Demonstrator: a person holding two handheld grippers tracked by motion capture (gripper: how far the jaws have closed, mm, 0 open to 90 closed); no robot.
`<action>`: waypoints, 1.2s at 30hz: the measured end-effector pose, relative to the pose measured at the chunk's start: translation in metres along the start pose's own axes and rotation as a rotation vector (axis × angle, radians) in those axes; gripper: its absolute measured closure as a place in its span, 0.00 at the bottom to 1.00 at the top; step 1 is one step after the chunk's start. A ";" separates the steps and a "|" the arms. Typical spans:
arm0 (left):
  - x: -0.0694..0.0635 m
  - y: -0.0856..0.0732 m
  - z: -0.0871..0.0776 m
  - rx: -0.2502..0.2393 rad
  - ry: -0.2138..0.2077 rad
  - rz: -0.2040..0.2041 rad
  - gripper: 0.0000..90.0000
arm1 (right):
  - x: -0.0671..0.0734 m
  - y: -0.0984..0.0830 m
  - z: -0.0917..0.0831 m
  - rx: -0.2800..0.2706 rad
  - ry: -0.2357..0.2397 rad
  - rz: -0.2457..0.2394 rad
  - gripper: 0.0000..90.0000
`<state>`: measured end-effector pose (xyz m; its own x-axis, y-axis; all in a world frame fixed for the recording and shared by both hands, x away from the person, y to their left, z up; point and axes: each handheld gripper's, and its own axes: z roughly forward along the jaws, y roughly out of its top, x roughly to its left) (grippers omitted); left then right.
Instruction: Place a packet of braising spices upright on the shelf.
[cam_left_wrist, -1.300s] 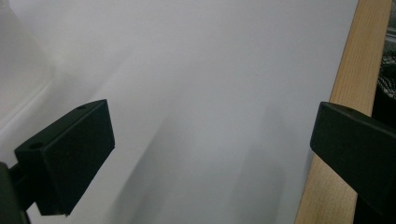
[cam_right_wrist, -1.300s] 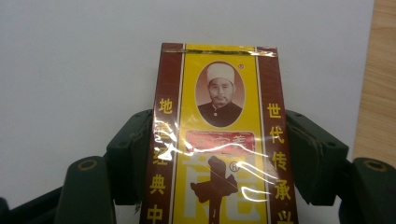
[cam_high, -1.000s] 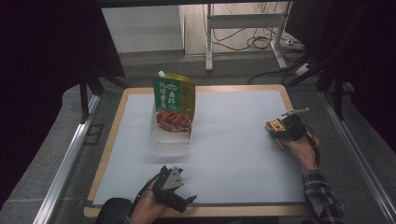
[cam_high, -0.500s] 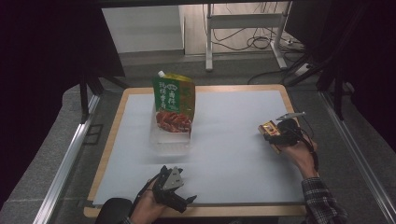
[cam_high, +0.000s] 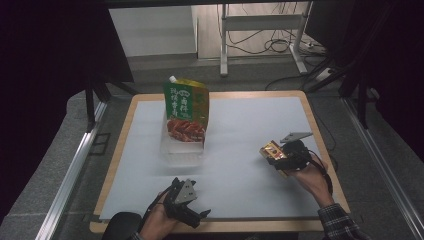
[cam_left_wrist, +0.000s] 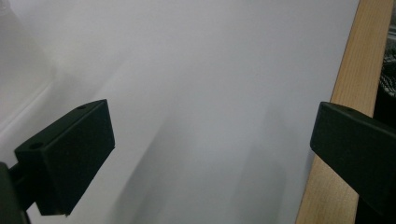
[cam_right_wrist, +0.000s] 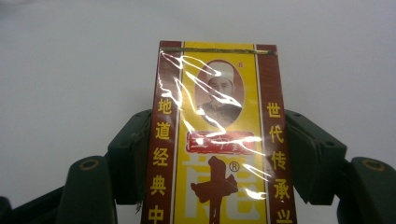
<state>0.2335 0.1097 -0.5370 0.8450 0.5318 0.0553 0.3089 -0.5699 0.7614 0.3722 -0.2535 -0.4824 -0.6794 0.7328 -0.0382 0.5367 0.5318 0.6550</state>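
Box (cam_right_wrist: 217, 140) — flat, glossy film-wrapped cardboard, yellow/brown — clamped in right gripper (cam_right_wrist: 217, 158).

A wood-edged surface (cam_high: 305, 107) is covered by a white sheet (cam_high: 250, 130). A clear tub (cam_high: 182, 152) is seen on the sheet, with a green pouch (cam_high: 186, 110) standing in it.

Black claws (cam_high: 200, 216), plaid right sleeve (cam_high: 340, 225)

Green stand-up pouch with red food print and white spout (cam_high: 185, 111): upright, far left of centre on the white sheet, standing in a clear plastic tray (cam_high: 183, 152). White sheet (cam_high: 250, 130) covers the wood-edged table (cam_high: 118, 155). Cables (cam_high: 272, 42) on the floor, far beyond.
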 end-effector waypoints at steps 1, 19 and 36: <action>0.000 0.000 0.000 0.000 0.001 0.001 0.00 | 0.004 0.000 0.000 0.002 0.012 -0.009 0.35; 0.000 0.000 0.000 0.004 0.001 0.003 0.00 | 0.038 -0.010 0.031 0.067 0.128 -0.099 0.28; -0.001 0.001 0.001 0.005 0.005 0.012 0.00 | 0.037 0.017 0.033 0.266 0.143 -0.107 0.23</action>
<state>0.2336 0.1078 -0.5374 0.8467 0.5278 0.0676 0.3009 -0.5796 0.7573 0.3723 -0.2036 -0.4975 -0.7924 0.6096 0.0221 0.5574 0.7089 0.4322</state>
